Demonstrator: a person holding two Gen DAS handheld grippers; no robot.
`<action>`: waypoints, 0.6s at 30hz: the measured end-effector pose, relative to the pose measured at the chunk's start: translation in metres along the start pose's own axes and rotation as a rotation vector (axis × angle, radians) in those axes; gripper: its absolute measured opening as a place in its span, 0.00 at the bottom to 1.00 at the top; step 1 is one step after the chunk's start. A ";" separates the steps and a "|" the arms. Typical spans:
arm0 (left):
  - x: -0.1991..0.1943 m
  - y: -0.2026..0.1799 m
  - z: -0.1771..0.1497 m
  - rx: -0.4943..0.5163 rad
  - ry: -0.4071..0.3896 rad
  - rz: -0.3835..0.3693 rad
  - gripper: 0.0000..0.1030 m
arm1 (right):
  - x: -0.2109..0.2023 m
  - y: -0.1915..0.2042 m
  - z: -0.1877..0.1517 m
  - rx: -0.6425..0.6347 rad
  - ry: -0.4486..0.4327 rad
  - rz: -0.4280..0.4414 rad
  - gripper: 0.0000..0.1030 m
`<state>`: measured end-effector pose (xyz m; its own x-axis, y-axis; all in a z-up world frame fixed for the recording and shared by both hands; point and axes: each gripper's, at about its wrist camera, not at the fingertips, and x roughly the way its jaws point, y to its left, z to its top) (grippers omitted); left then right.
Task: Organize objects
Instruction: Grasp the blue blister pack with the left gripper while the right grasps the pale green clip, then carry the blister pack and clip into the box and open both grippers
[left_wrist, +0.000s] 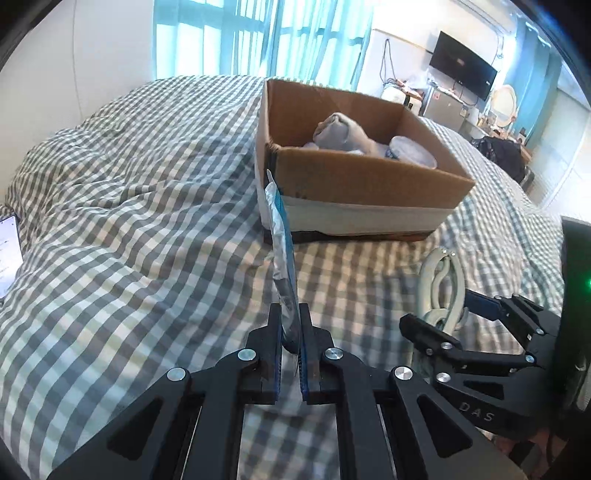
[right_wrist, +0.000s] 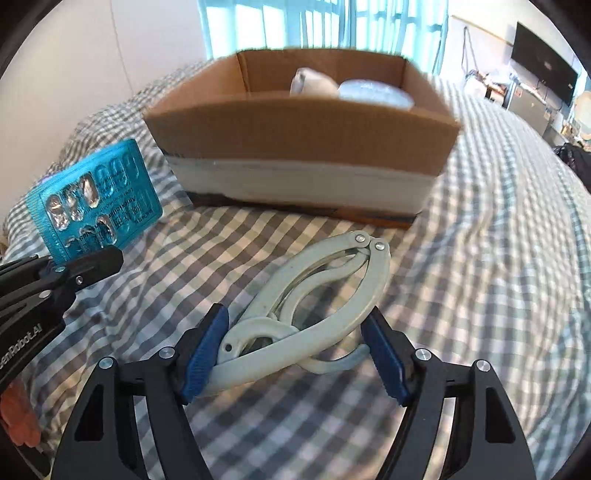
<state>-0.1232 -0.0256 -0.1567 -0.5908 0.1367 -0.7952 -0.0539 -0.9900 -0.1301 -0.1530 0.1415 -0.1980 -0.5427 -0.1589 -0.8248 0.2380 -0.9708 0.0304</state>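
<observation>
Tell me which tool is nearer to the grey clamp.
Right. The right tool straddles the grey clamp on the bed; the left tool, gripping a blister pack, is beside it.

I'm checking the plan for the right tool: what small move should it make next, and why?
Probably close the right tool the rest of the way on the pale clamp. The clamp lies on the checked bedspread between the blue pads, and one pad looks clear of it. The left tool already pinches the blister pack, and the cardboard box waits just beyond.
</observation>
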 end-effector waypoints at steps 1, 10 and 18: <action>-0.005 -0.003 0.000 0.007 -0.009 -0.002 0.07 | -0.008 0.001 -0.004 0.000 -0.015 0.001 0.72; -0.051 -0.030 0.004 0.060 -0.094 0.010 0.07 | -0.071 -0.006 -0.014 -0.002 -0.126 0.017 0.72; -0.083 -0.046 0.017 0.094 -0.159 -0.004 0.07 | -0.117 -0.010 -0.003 0.010 -0.222 0.031 0.72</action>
<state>-0.0855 0.0076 -0.0742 -0.7100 0.1411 -0.6899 -0.1271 -0.9893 -0.0715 -0.0893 0.1708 -0.1035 -0.6998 -0.2235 -0.6785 0.2498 -0.9664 0.0607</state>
